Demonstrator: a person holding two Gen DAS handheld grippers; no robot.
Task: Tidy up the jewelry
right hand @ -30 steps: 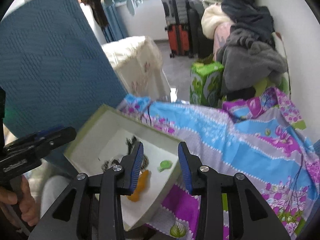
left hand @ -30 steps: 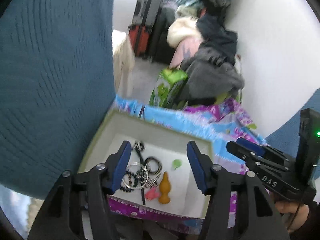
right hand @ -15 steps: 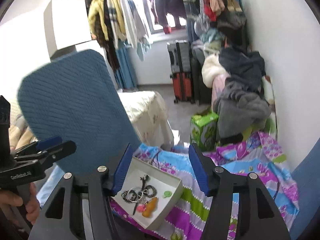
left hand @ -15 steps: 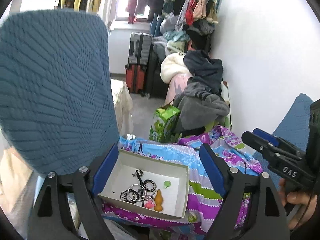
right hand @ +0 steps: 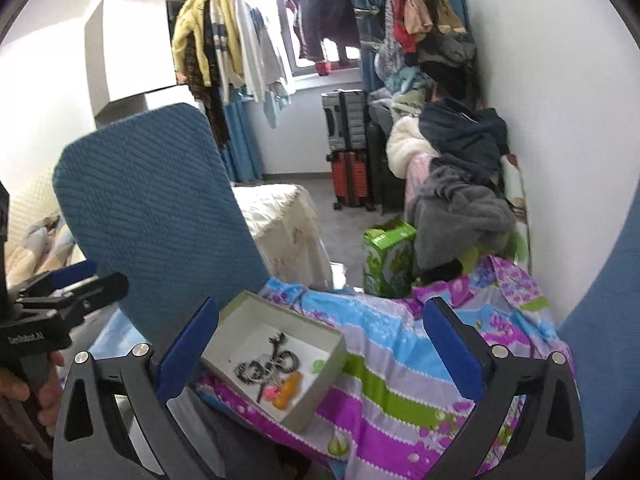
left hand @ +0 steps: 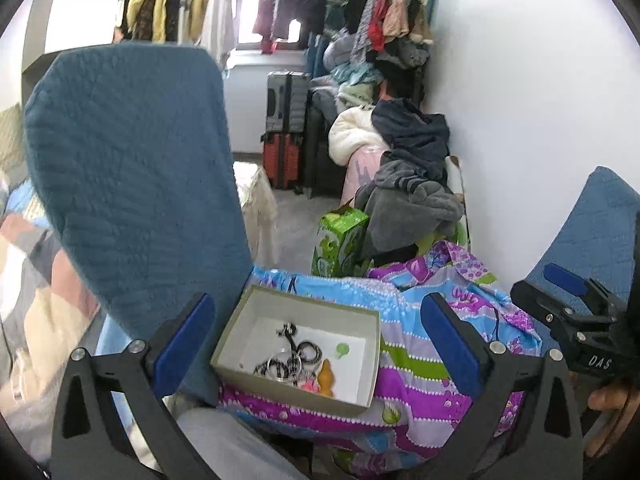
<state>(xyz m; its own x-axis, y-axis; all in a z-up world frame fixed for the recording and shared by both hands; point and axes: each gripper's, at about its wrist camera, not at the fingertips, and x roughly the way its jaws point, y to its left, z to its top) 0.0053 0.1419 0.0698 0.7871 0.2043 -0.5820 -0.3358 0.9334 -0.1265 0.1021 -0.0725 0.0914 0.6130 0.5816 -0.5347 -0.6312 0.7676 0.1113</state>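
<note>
A shallow grey-green box [left hand: 256, 308] with a white floor sits on a colourful quilt [left hand: 424, 368]. It holds a tangle of black bead bracelets and metal rings [left hand: 286, 360], an orange piece [left hand: 326, 378], a pink piece [left hand: 308, 387] and a small green piece [left hand: 342, 349]. My left gripper [left hand: 316, 344] is wide open and empty, held back above the box. My right gripper [right hand: 320, 346] is wide open and empty, also back from the box [right hand: 316, 392]. The jewelry [right hand: 266, 364] shows there too. The right gripper shows at the right of the left wrist view [left hand: 568, 304].
A blue quilted chair back [left hand: 136, 184] stands just left of the box. A green carton [left hand: 340, 240], a pile of clothes [left hand: 412, 184] and suitcases [left hand: 286, 128] lie beyond. A white wall [left hand: 520, 100] runs along the right. Clothes hang by the window.
Both grippers have pulled back and up from the box and their jaws have opened wider. The box now looks small and far. Nothing was taken out.
</note>
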